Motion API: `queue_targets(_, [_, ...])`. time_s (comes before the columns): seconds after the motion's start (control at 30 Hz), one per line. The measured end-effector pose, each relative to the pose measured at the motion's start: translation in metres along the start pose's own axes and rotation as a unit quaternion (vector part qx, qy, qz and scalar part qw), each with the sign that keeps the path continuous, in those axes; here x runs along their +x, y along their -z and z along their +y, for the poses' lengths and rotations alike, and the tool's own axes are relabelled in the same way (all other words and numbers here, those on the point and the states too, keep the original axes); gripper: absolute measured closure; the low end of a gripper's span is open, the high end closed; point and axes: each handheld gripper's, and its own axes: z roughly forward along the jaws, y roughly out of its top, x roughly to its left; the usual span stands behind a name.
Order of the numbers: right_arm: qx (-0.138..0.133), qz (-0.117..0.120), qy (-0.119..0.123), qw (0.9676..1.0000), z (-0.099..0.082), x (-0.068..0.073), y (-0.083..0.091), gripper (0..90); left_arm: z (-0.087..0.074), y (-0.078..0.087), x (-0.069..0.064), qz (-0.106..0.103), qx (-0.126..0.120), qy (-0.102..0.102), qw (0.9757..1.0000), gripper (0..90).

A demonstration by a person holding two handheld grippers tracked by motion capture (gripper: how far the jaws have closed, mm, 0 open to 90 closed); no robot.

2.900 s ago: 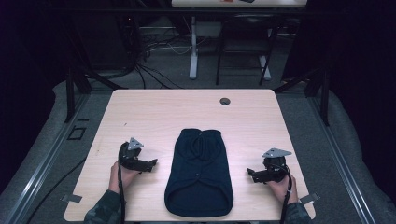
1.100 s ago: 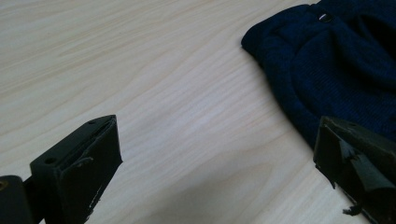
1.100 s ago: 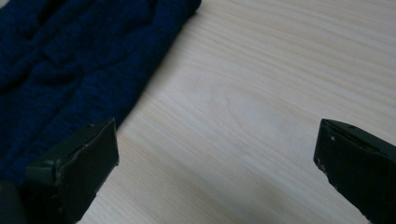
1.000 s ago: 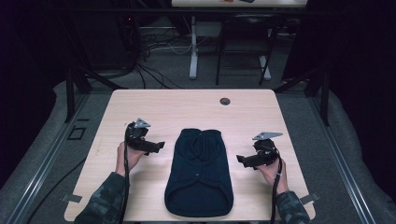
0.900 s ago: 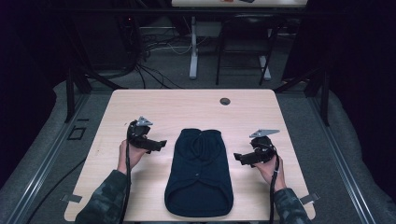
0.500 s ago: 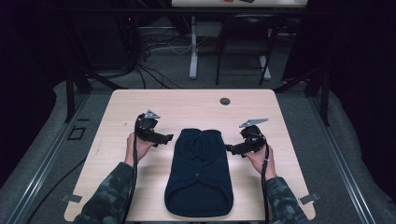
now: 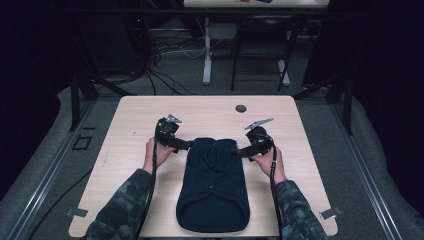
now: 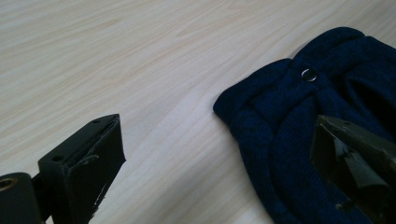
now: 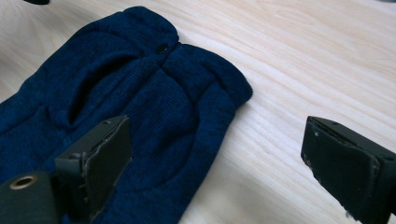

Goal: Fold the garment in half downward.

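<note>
A dark navy knit garment (image 7: 214,185) lies flat on the wooden table (image 7: 130,115), collar end away from me. My left gripper (image 7: 187,145) is at the collar's left corner. In the left gripper view this gripper (image 8: 217,172) is open, one jaw over bare wood and the other above the knit (image 8: 280,121) near a metal snap (image 8: 308,74). My right gripper (image 7: 241,152) is at the collar's right corner. Its jaws (image 9: 219,172) have just been closing a little but stand wide, straddling the garment's edge (image 9: 201,102) without pressing it.
A round cable hole (image 7: 241,108) sits in the table near its far edge. Beyond the table are metal frame legs (image 7: 206,50), loose cables (image 7: 165,75) on the grey floor and another tabletop (image 7: 255,3) at the back.
Both hands have moved away from me and inward, from beside the garment's middle to its two collar corners. The garment has not moved.
</note>
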Motion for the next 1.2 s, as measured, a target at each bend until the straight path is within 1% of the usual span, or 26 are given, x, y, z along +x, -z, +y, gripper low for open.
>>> queue_targets(0.1, [0.001, 0.01, -0.013, 0.9999, 0.004, -0.003, -0.006, 14.0, 0.004, -0.008, -0.003, 0.001, 0.005, -0.002, 1.0, 4.3])
queue_targets(0.17, [0.007, 0.006, -0.02, 0.9998, 0.007, -0.005, -0.012, 16.2, 0.005, -0.012, -0.005, 0.0, 0.009, -0.004, 0.9999, 4.2])
queue_targets(0.2, [0.007, 0.006, -0.02, 0.9998, 0.007, -0.005, -0.012, 16.2, 0.006, -0.015, -0.007, 0.0, 0.012, -0.006, 0.9999, 4.2])
queue_targets(0.23, [0.008, 0.0, -0.017, 0.9998, 0.008, -0.005, -0.014, 17.4, 0.007, -0.018, -0.008, 0.001, 0.013, -0.009, 0.9999, 4.4])
queue_targets(0.27, [0.016, -0.003, -0.016, 0.9997, 0.008, -0.006, -0.017, 18.4, 0.007, -0.02, -0.009, 0.001, 0.016, -0.009, 0.9998, 4.5])
queue_targets(0.3, [0.022, -0.006, -0.02, 0.9995, 0.01, -0.007, -0.022, 21.7, 0.008, -0.023, -0.01, 0.001, 0.019, -0.008, 0.9998, 5.4])
queue_targets(0.33, [0.022, -0.006, -0.02, 0.9995, 0.01, -0.007, -0.022, 21.7, 0.008, -0.025, -0.01, 0.0, 0.022, -0.009, 0.9997, 5.4])
queue_targets(0.4, [0.024, -0.008, -0.022, 0.9994, 0.011, -0.009, -0.026, 25.6, 0.008, -0.032, -0.012, 0.002, 0.029, -0.01, 0.9995, 7.4])
queue_targets(0.43, [0.023, -0.016, -0.023, 0.9993, 0.013, -0.009, -0.03, 31.0, 0.008, -0.035, -0.013, 0.001, 0.031, -0.01, 0.9995, 8.6])
queue_targets(0.47, [0.023, -0.016, -0.023, 0.9993, 0.013, -0.009, -0.03, 31.0, 0.008, -0.038, -0.013, 0.001, 0.033, -0.008, 0.9994, 8.6])
queue_targets(0.5, [0.023, -0.015, -0.023, 0.9994, 0.014, -0.01, -0.031, 33.6, 0.008, -0.04, -0.013, 0.001, 0.034, -0.006, 0.9994, 8.7])
queue_targets(0.53, [0.028, -0.013, -0.019, 0.9994, 0.017, -0.011, -0.036, 40.3, 0.008, -0.043, -0.013, 0.0, 0.036, -0.003, 0.9993, 9.8])
queue_targets(0.6, [0.029, -0.012, -0.018, 0.9993, 0.018, -0.011, -0.038, 41.4, 0.008, -0.046, -0.013, -0.002, 0.041, -0.001, 0.9992, 10.8])
queue_targets(0.63, [0.027, -0.016, -0.013, 0.9994, 0.019, -0.01, -0.043, 45.1, 0.007, -0.048, -0.013, -0.004, 0.043, 0.0, 0.9991, 14.1])
queue_targets(0.67, [0.027, -0.016, -0.013, 0.9994, 0.019, -0.01, -0.043, 45.1, 0.007, -0.049, -0.013, -0.005, 0.045, -0.001, 0.999, 14.1])
queue_targets(0.7, [0.038, -0.014, -0.008, 0.9992, 0.019, -0.009, -0.048, 47.7, 0.007, -0.05, -0.013, -0.004, 0.047, -0.002, 0.9989, 15.5])
queue_targets(0.73, [0.048, -0.016, -0.009, 0.9987, 0.019, -0.008, -0.052, 49.7, 0.007, -0.051, -0.014, -0.004, 0.051, -0.003, 0.9987, 17.1])
queue_targets(0.77, [0.048, -0.016, -0.009, 0.9987, 0.019, -0.008, -0.052, 49.7, 0.007, -0.052, -0.014, -0.004, 0.053, -0.006, 0.9986, 17.1])
queue_targets(0.8, [0.053, -0.017, -0.009, 0.9984, 0.018, -0.008, -0.055, 51.2, 0.006, -0.052, -0.015, -0.005, 0.052, -0.003, 0.9986, 19.7])
queue_targets(0.9, [0.053, -0.014, -0.013, 0.9984, 0.017, -0.009, -0.057, 54.9, 0.006, -0.053, -0.016, -0.006, 0.058, -0.009, 0.9983, 27.4])
queue_targets(0.93, [0.062, -0.015, -0.007, 0.9979, 0.017, -0.01, -0.058, 55.1, 0.006, -0.055, -0.017, -0.007, 0.058, -0.008, 0.9982, 29.5])
queue_targets(1.0, [0.069, -0.014, -0.006, 0.9975, 0.016, -0.01, -0.06, 56.3, 0.005, -0.056, -0.017, -0.011, 0.059, -0.008, 0.9981, 33.1])
queue_targets(1.07, [0.062, -0.014, -0.008, 0.998, 0.014, -0.009, -0.061, 58.8, 0.003, -0.057, -0.017, -0.016, 0.058, -0.007, 0.9982, 38.1])
queue_targets(1.1, [0.062, -0.014, -0.008, 0.998, 0.014, -0.009, -0.061, 58.8, 0.003, -0.057, -0.018, -0.017, 0.057, -0.008, 0.9982, 38.1])
queue_targets(1.17, [0.068, -0.014, -0.002, 0.9975, 0.015, -0.007, -0.061, 62.3, 0.002, -0.057, -0.019, -0.019, 0.053, -0.011, 0.9983, 42.8])
queue_targets(1.2, [0.066, -0.015, 0.001, 0.9977, 0.015, -0.006, -0.061, 63.5, 0.002, -0.057, -0.02, -0.019, 0.052, -0.014, 0.9983, 44.1])
